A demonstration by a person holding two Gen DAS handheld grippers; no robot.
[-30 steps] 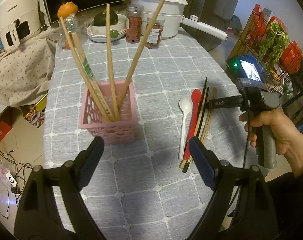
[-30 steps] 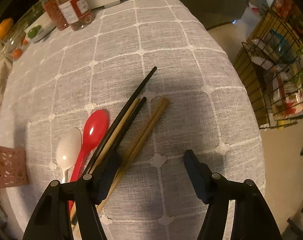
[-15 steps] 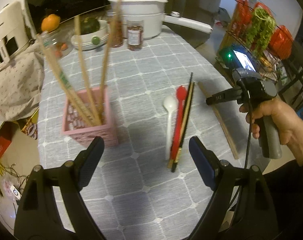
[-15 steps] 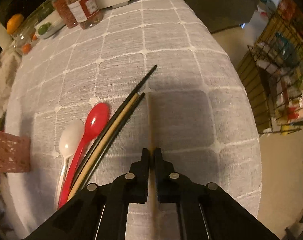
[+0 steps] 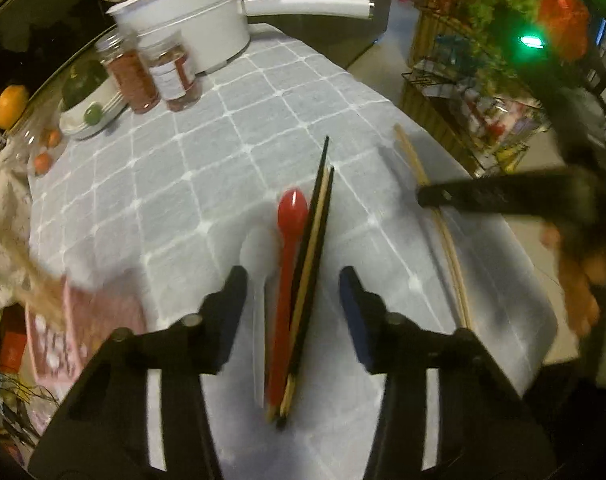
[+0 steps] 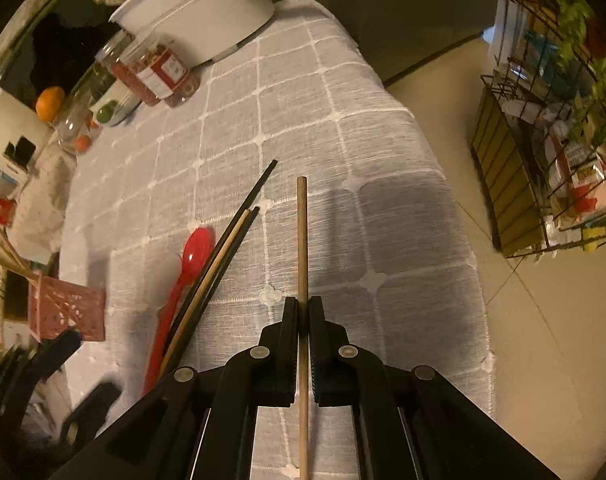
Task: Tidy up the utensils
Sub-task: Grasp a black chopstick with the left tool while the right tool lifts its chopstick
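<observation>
Grey checked cloth covers the desk (image 5: 231,152), and its far end is crowded: a white pot (image 5: 191,20) with a long handle, two jars (image 5: 155,76) of red stuff just in front of it, a bowl (image 5: 87,120) and an orange (image 5: 11,106) off to the left.

Right gripper (image 6: 303,308): jaws together, clamped on a wooden chopstick (image 6: 301,236) (a single plain stick, as far as the right view shows). The stick runs straight ahead out of the jaws and back under them toward the camera, its far tip lifted over the cloth. In the left view that gripper (image 5: 427,197) comes in from the right, blurred, with the stick (image 5: 415,160) passing through its tip.

Left gripper (image 5: 293,284): jaws apart, holding nothing. Between and just ahead of them lie the loose utensils, side by side and touching: a white spoon (image 5: 251,248) nearest the left jaw, a red spoon (image 5: 289,248) beside it, then a bundle of black and tan chopsticks (image 5: 317,232) toward the right jaw, pointing away from the camera.

Left of the left jaw stands a pink basket (image 5: 67,336) (smeared by motion) with chopsticks (image 5: 19,264) leaning out of it. In the right view the basket (image 6: 69,312) sits well left of the closed jaws.

Right of the desk, on the floor, a wire rack (image 6: 559,128) holds packets and greens.
</observation>
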